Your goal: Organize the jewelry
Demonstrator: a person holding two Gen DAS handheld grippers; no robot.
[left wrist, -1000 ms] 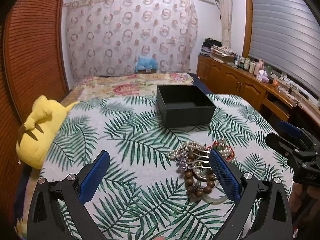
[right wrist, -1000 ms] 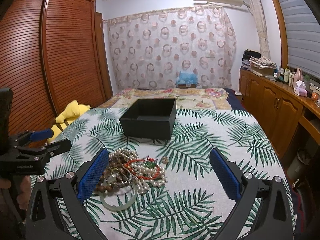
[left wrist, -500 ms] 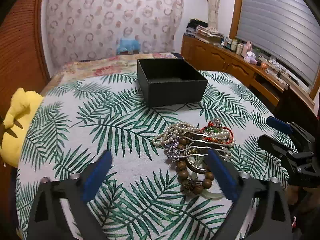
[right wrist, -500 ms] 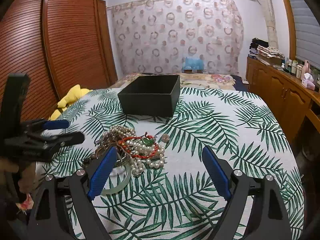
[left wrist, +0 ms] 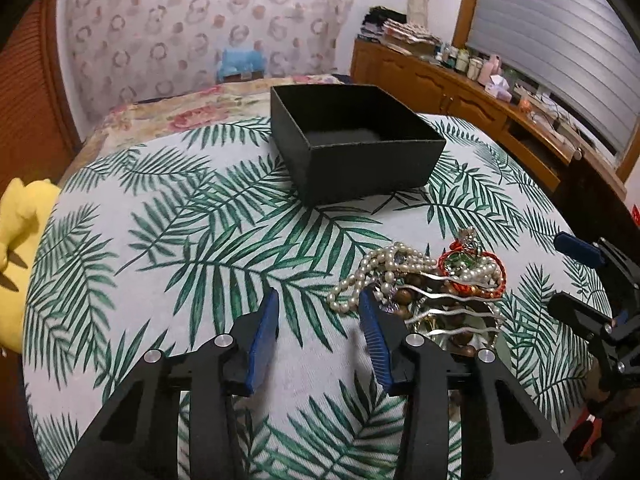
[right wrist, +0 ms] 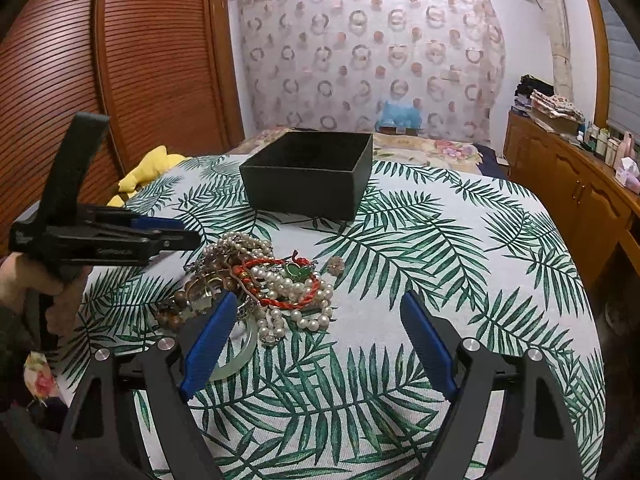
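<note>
A tangled heap of jewelry [left wrist: 424, 280] lay on a palm-leaf tablecloth [left wrist: 192, 240] in a bedroom, with an open black box [left wrist: 352, 144] standing well behind it on the same cloth. The heap held a strand of white pearls [left wrist: 372, 268], a red cord bracelet [right wrist: 280, 284], brown wooden beads [right wrist: 170, 314], wavy silver hairpins [left wrist: 452, 308] and a pale green bangle [right wrist: 240, 354] that lay partly under the rest. The left gripper [left wrist: 318, 316] hovered low at the near left edge of the pile, its blue-padded fingers [left wrist: 262, 336] partly drawn in but with a clear gap between them and nothing held; the right-hand finger sat just beside the pearl strand. The right gripper [right wrist: 316, 344] was spread wide over the cloth on the near right side of the heap, empty, its left finger [right wrist: 208, 344] overlapping the bangle in view. A yellow plush toy [left wrist: 16, 248] rested at the table's left edge. A patterned curtain [right wrist: 372, 52] hung behind the bed, and a wooden sideboard [left wrist: 460, 96] with bottles ran along the right wall.
</note>
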